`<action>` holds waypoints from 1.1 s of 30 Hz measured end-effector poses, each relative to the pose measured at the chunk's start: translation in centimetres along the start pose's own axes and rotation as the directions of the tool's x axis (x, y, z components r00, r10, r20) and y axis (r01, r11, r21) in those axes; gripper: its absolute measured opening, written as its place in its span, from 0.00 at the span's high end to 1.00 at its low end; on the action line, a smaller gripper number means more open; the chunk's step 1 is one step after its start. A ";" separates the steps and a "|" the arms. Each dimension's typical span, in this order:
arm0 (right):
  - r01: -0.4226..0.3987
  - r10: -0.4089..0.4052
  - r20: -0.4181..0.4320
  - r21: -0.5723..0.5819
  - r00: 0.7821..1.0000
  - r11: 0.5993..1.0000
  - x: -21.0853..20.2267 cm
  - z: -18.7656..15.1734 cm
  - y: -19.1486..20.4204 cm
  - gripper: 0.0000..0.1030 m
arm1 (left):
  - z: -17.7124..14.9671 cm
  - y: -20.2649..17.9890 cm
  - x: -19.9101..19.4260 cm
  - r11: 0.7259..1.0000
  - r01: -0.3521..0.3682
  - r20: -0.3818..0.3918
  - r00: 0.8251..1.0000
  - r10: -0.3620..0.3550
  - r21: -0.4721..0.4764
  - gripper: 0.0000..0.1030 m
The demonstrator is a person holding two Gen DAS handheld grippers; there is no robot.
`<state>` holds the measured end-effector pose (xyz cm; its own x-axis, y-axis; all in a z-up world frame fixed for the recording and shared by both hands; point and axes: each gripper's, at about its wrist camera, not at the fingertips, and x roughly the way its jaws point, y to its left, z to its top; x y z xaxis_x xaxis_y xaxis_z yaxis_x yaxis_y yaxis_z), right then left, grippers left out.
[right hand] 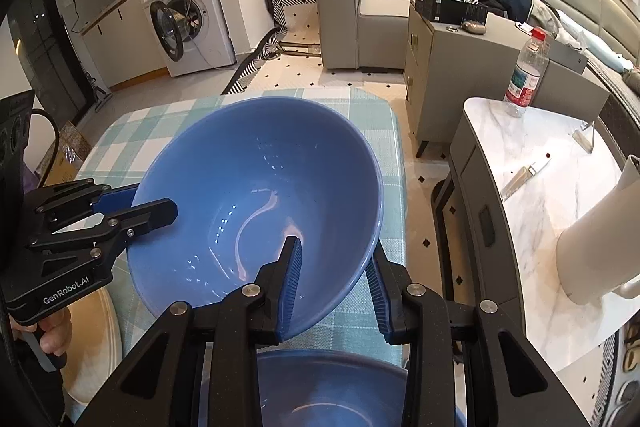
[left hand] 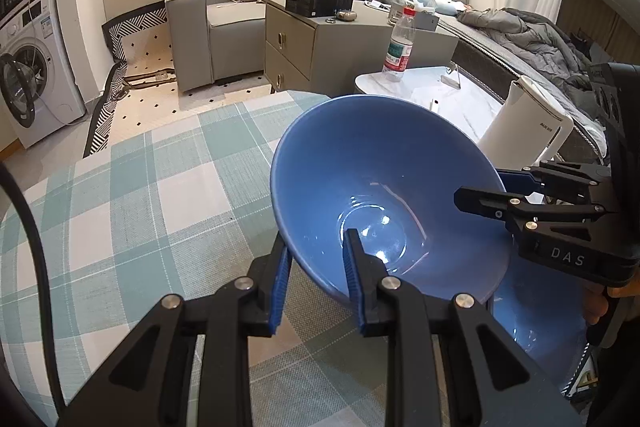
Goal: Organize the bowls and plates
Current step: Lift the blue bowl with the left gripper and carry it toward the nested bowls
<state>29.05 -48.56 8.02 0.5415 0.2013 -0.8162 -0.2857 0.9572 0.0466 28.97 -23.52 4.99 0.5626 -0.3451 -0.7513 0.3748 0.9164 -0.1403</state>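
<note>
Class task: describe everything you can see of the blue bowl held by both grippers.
The glossy blue ceramic-looking bowl is deep, round, plain and empty. It is tilted, raised above the checked green-and-white tablecloth. The left gripper and right gripper each clamp its rim, one finger inside, one outside. A second blue bowl sits below it.

Both tools are matte black linkage frames with triangular cut-outs and round silver screws at the pivots. The left gripper [left hand: 316,263] carries ribbed blue pads [left hand: 282,287] — so does the right gripper [right hand: 334,287]. White lettering marks the bodies: "DAS" on one, "GenRobot.AI" on the other. A black cable [left hand: 34,247] trails alongside.
</note>
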 end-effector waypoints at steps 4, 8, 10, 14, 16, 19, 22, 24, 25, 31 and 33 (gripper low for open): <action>0.004 -0.003 0.017 -0.009 1.000 1.000 -0.9 0.2 0.4 0.68 | 0.2 -0.1 -0.9 1.000 -0.004 0.016 1.000 0.004 0.002 0.77; 0.005 -0.005 0.034 -0.013 0.999 1.000 -1.9 0.2 0.7 0.68 | 0.3 -0.2 -2.0 1.000 -0.005 0.037 0.999 0.005 0.006 0.77; 0.008 -0.007 0.045 -0.016 0.999 1.000 -2.6 0.1 0.9 0.68 | 0.3 -0.3 -2.6 1.000 -0.006 0.046 0.999 0.006 0.009 0.77; 0.012 -0.011 0.058 -0.016 0.998 1.000 -3.6 0.0 1.3 0.67 | 0.3 -0.5 -3.4 1.000 -0.002 0.059 0.998 0.001 0.012 0.77; 0.014 -0.013 0.065 -0.018 0.998 1.000 -4.2 -0.3 1.4 0.67 | 0.4 -0.7 -3.8 1.000 -0.004 0.064 0.998 0.003 0.016 0.77; 0.018 -0.017 0.079 -0.014 0.997 1.000 -5.2 -0.7 1.6 0.67 | 0.3 -1.0 -4.5 1.000 -0.005 0.074 0.997 0.003 0.025 0.77; 0.026 -0.025 0.087 -0.015 0.996 1.000 -6.2 -1.1 1.9 0.67 | 0.2 -1.4 -5.3 0.999 -0.005 0.087 0.996 0.002 0.033 0.77; 0.031 -0.029 0.097 -0.019 0.995 0.999 -6.8 -1.4 2.2 0.67 | 0.2 -1.7 -5.9 0.999 -0.006 0.095 0.995 0.002 0.039 0.77; 0.031 -0.029 0.105 -0.017 0.994 0.999 -7.3 -1.6 2.2 0.67 | 0.1 -1.8 -6.1 0.999 -0.007 0.098 0.995 0.003 0.042 0.77; 0.035 -0.034 0.130 -0.009 0.991 0.999 -9.3 -2.3 2.6 0.67 | -0.3 -2.4 -7.2 0.998 0.000 0.112 0.994 -0.007 0.055 0.76; 0.033 -0.033 0.138 0.001 0.990 0.999 -9.9 -2.8 2.7 0.67 | -0.4 -2.5 -7.5 0.998 0.005 0.116 0.993 -0.012 0.058 0.76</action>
<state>20.69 -48.55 14.61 0.6544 0.1967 -0.7301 -0.2671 0.9635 0.0201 23.58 -23.17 10.71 0.6399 -0.3772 -0.6695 0.4198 0.9013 -0.1066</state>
